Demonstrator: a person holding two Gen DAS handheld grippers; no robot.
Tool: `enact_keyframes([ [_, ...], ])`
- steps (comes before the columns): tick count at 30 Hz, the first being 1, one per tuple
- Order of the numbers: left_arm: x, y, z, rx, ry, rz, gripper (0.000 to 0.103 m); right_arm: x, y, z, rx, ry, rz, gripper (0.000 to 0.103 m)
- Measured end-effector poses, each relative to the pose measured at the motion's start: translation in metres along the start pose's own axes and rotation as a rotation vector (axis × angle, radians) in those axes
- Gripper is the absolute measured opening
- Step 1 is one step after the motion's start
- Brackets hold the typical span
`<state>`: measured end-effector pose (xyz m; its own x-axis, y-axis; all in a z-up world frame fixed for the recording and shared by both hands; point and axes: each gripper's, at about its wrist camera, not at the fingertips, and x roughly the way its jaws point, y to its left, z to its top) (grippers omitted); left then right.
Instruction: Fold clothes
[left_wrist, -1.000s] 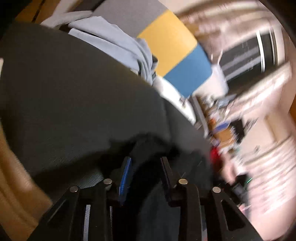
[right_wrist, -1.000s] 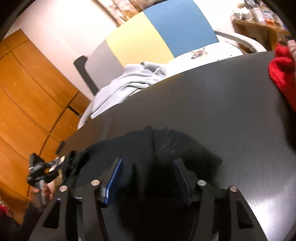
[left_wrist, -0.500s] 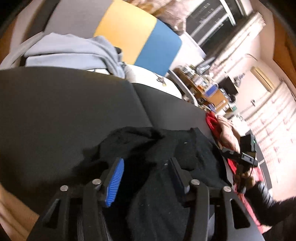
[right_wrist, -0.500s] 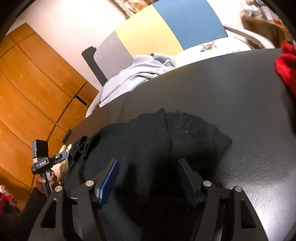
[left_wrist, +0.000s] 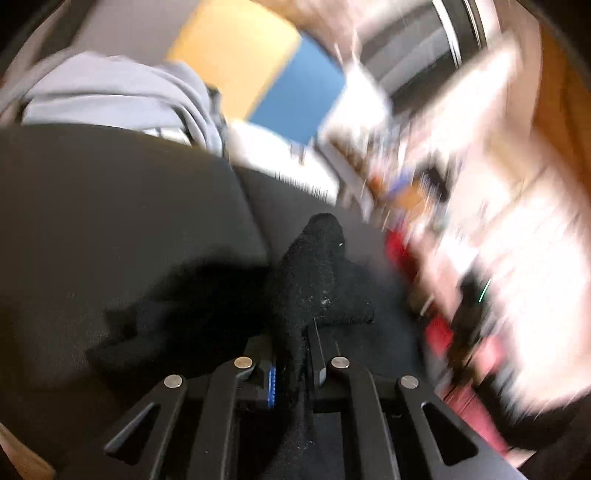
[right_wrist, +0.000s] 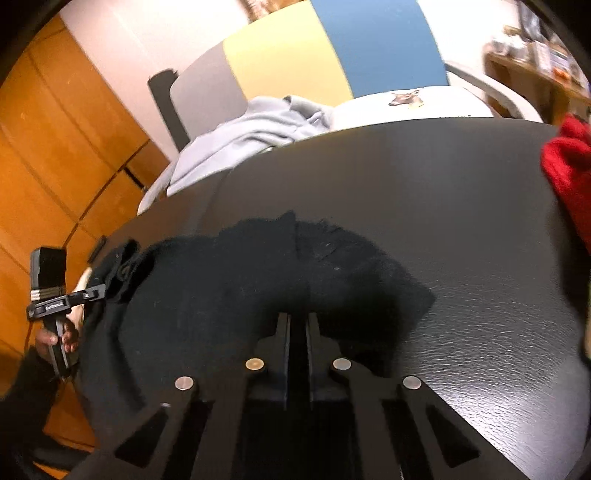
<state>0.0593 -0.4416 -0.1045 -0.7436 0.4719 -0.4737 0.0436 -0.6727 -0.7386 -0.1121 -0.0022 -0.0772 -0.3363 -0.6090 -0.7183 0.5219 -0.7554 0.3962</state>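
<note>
A black garment (right_wrist: 240, 277) lies crumpled on the black leather-look tabletop (right_wrist: 443, 184). My right gripper (right_wrist: 298, 319) has its jaws closing to a narrow slit over the garment's near edge, with black cloth pinched between them. In the left wrist view my left gripper (left_wrist: 293, 336) is closing on a bunched ridge of the same garment (left_wrist: 321, 280), which rises in a peak in front of the fingers. The right wrist view shows that left gripper (right_wrist: 98, 291) at the garment's far left end, held by a hand.
A red garment (right_wrist: 569, 173) lies at the table's right edge. Behind the table stands a chair with a grey, yellow and blue back (right_wrist: 295, 55), holding a grey hoodie (right_wrist: 258, 125) and a white printed shirt (right_wrist: 406, 103). Wooden cupboards (right_wrist: 55, 147) fill the left.
Both grippers stood open over the black garment and have now closed on it. The left one has pulled its cloth up into a ridge, and its view is now blurred.
</note>
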Motion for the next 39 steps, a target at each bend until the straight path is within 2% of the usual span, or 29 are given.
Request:
enact_keyframes([
  [1,-0.004,0.015,0.002,-0.085,-0.036,-0.018,0.009,-0.004,-0.002,0.001,0.006,-0.011,-0.011,0.006],
  [2,-0.005,0.024,0.001,-0.127,-0.051,-0.001,0.009,-0.008,-0.004,0.001,0.012,-0.021,-0.022,0.006],
  [5,0.007,0.043,-0.009,-0.199,0.009,0.075,0.012,-0.001,-0.022,-0.004,0.074,0.004,-0.063,0.006],
  [9,-0.006,0.047,-0.019,-0.237,-0.026,0.039,0.025,-0.005,-0.025,-0.008,0.102,-0.017,-0.036,0.007],
  [12,-0.023,0.043,-0.03,-0.197,-0.028,0.069,0.03,-0.019,-0.029,-0.011,0.146,-0.03,0.045,0.016],
  [14,-0.039,0.041,-0.04,-0.17,-0.015,0.081,0.032,-0.034,-0.029,-0.019,0.152,-0.043,0.085,0.03],
  [18,-0.047,0.03,-0.072,-0.142,0.017,0.116,0.034,-0.059,-0.019,-0.046,0.114,-0.002,0.112,0.031],
  [24,-0.061,0.013,-0.101,-0.091,0.025,0.148,0.035,-0.063,0.011,-0.082,0.047,0.074,0.158,0.033],
  [26,-0.057,0.01,-0.105,-0.056,0.044,0.185,0.031,-0.059,0.02,-0.087,0.014,0.097,0.153,0.035],
  [28,-0.052,0.007,-0.107,-0.016,0.06,0.232,0.019,-0.048,0.027,-0.086,-0.024,0.12,0.115,0.036],
  [30,-0.05,0.006,-0.101,0.021,0.067,0.289,0.01,-0.041,0.031,-0.083,-0.049,0.13,0.059,0.032],
  [31,-0.05,0.006,-0.096,0.03,0.067,0.313,0.008,-0.039,0.032,-0.081,-0.058,0.13,0.026,0.026],
  [32,-0.05,0.007,-0.091,0.038,0.068,0.338,0.007,-0.037,0.034,-0.078,-0.066,0.13,-0.007,0.013],
  [33,-0.049,0.008,-0.086,0.047,0.069,0.362,0.007,-0.036,0.035,-0.076,-0.075,0.13,-0.039,0.009],
  [37,-0.051,0.004,-0.073,0.073,0.068,0.395,0.005,-0.048,0.026,-0.075,-0.071,0.138,-0.084,0.004],
  [39,-0.056,-0.001,-0.076,0.082,0.058,0.378,0.005,-0.065,0.016,-0.081,-0.035,0.13,-0.072,0.004],
])
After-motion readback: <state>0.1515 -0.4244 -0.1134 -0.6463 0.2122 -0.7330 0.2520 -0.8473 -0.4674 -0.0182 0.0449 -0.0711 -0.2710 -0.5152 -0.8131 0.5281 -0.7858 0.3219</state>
